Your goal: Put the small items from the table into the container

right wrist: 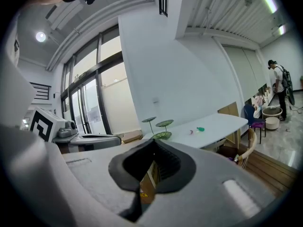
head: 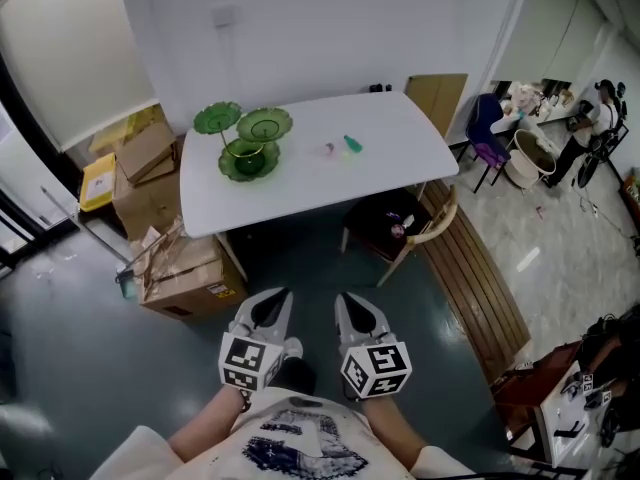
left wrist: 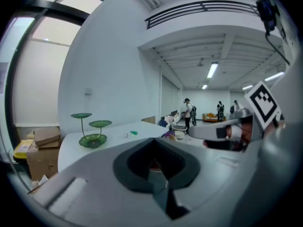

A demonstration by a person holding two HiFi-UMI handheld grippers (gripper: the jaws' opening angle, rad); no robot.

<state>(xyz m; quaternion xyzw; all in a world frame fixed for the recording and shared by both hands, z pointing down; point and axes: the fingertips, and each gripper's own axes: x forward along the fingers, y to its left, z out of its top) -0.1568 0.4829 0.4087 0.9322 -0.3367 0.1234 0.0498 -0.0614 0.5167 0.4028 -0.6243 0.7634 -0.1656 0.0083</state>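
Note:
A white table (head: 400, 173) stands ahead of me. On it lie two small items, a pale pink one (head: 329, 149) and a green one (head: 352, 144), side by side near its middle. Left of them stands a green glass tiered dish (head: 245, 141) with three bowls. My left gripper (head: 272, 306) and right gripper (head: 358, 311) hang side by side well short of the table, over the floor, both shut and empty. The dish (left wrist: 90, 129) and the green item (left wrist: 134, 133) show small in the left gripper view. The right gripper view has the dish (right wrist: 160, 128) and the green item (right wrist: 200, 128) too.
Cardboard boxes (head: 180, 273) are stacked at the table's left side. A wooden chair (head: 405, 230) is tucked under its right front corner, next to a slatted wooden strip (head: 480, 283) on the floor. People (head: 600, 118) stand in the far room at right.

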